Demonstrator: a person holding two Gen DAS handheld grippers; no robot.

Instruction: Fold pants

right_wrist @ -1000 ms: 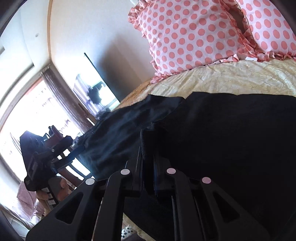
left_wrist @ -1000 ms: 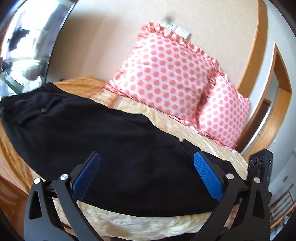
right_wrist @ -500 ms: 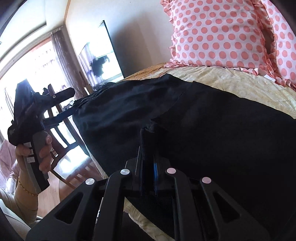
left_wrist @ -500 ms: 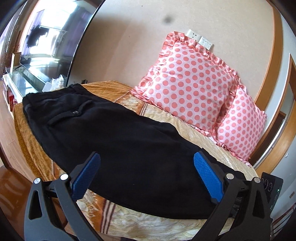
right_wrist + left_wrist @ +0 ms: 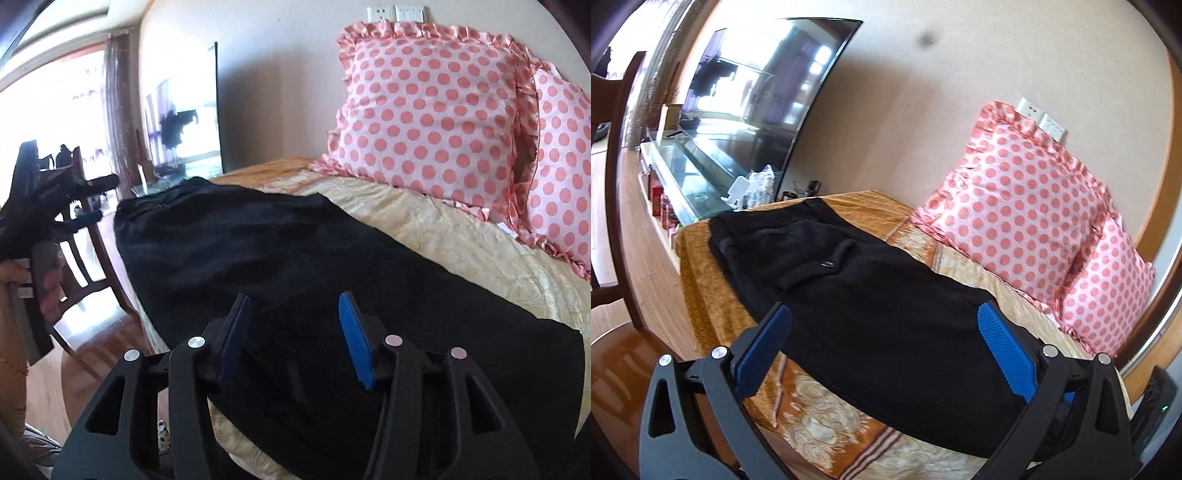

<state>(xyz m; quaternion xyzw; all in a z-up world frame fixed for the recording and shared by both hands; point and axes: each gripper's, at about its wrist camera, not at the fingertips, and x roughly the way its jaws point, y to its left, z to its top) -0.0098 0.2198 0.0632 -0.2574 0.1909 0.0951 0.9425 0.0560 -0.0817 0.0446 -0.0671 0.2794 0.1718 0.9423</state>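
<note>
Right gripper (image 5: 293,332): clamped on a fold of the black pants (image 5: 332,266) a second ago, jaws just been opening; pads now parted, cloth released and lying flat below and between them, not pinched. Left-wrist view swung toward the waistband end of pants (image 5: 871,314): TV screen (image 5: 753,107) and glass stand (image 5: 690,177) now showing at left, pillows (image 5: 1015,214) shifted right. Left gripper (image 5: 88,199) lower in right-wrist view than before.

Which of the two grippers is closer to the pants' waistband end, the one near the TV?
Left. The left gripper hovers over the middle of the black pants, open. The right gripper, jaws just opened, sits at the far leg end.
</note>
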